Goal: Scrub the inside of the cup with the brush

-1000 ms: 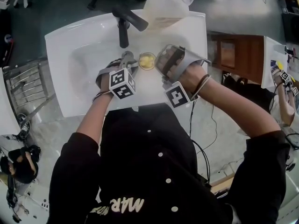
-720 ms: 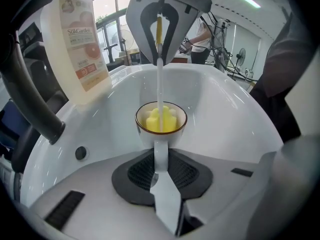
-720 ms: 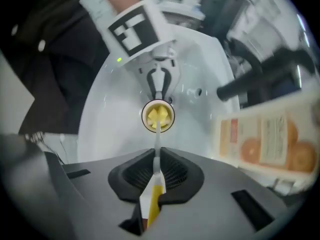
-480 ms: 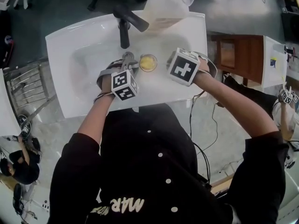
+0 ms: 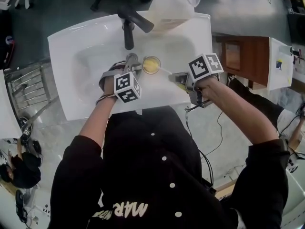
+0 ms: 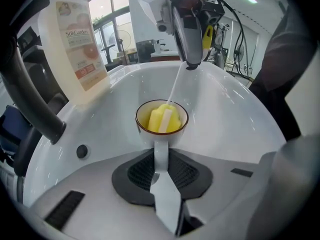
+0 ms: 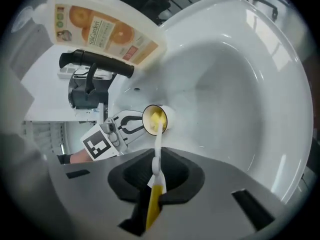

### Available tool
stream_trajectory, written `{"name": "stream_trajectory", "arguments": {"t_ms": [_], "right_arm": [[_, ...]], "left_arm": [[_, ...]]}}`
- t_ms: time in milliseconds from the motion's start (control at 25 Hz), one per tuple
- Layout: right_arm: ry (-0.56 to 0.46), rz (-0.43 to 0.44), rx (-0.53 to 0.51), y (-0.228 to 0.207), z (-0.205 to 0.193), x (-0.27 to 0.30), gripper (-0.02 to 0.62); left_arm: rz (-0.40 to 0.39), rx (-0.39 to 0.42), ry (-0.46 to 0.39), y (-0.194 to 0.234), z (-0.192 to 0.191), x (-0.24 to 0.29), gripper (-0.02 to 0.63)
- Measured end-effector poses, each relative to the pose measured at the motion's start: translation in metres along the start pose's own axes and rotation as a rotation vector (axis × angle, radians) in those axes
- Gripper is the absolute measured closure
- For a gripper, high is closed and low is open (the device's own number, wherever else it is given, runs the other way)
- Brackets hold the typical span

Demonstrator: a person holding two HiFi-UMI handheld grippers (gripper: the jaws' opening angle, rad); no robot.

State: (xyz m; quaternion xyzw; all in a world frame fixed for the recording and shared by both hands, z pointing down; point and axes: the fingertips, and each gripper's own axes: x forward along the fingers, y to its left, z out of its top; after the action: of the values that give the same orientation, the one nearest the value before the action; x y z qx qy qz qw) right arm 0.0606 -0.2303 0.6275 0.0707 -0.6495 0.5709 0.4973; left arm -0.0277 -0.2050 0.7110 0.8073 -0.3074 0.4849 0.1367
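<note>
A small white cup [image 5: 151,64] with a dark rim is held over the white sink [image 5: 86,56]. My left gripper [image 5: 131,65] is shut on the cup's handle [image 6: 160,154], and the cup [image 6: 161,118] points away from it. The brush's yellow sponge head [image 6: 163,119] sits inside the cup. Its thin white stick [image 7: 157,146] runs back to my right gripper [image 5: 176,76], which is shut on the yellow end of the brush [image 7: 154,204]. In the right gripper view the cup [image 7: 156,119] lies tilted, mouth toward me, with the left gripper [image 7: 120,126] behind it.
A black faucet [image 5: 129,24] rises at the sink's back edge, beside a pale soap bottle [image 5: 167,6] with an orange label. A metal rack [image 5: 24,87] stands left of the sink and a brown wooden piece [image 5: 245,56] right of it.
My right gripper has rolled far over about its own line, its marker cube swinging up to the right, and drawn slightly right. The brush head stays in the cup. The left gripper and cup kept still.
</note>
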Motion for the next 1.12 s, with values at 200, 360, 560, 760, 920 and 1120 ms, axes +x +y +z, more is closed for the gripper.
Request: {"name": "stream_trajectory", "arguments": {"t_ms": [200,360,560,760,920,1120], "right_arm": [[-0.01,-0.051,-0.097,0.002,0.002,-0.003,0.548],[-0.007,-0.087,-0.169,0.008,0.002,-0.012,0.549],[-0.03,-0.09,-0.201,0.013,-0.003,-0.025,0.551],[-0.099,-0.077,-0.226,0.015,-0.01,-0.034,0.551],[-0.173,-0.057,-0.273,0.022,-0.013,-0.043,0.551],[-0.274,-0.017,-0.287,0.034,-0.017,-0.055,0.551]], "left_arm": [[-0.006,-0.026,-0.001,0.003,-0.003,0.001,0.522],[-0.012,-0.046,0.004,0.004,-0.003,0.001,0.522],[-0.02,-0.065,0.009,0.003,-0.002,0.0,0.522],[-0.029,-0.097,0.021,0.004,-0.006,-0.001,0.52],[-0.054,-0.148,0.014,0.004,-0.008,-0.002,0.518],[-0.065,-0.175,0.016,0.004,-0.01,-0.001,0.517]]}}
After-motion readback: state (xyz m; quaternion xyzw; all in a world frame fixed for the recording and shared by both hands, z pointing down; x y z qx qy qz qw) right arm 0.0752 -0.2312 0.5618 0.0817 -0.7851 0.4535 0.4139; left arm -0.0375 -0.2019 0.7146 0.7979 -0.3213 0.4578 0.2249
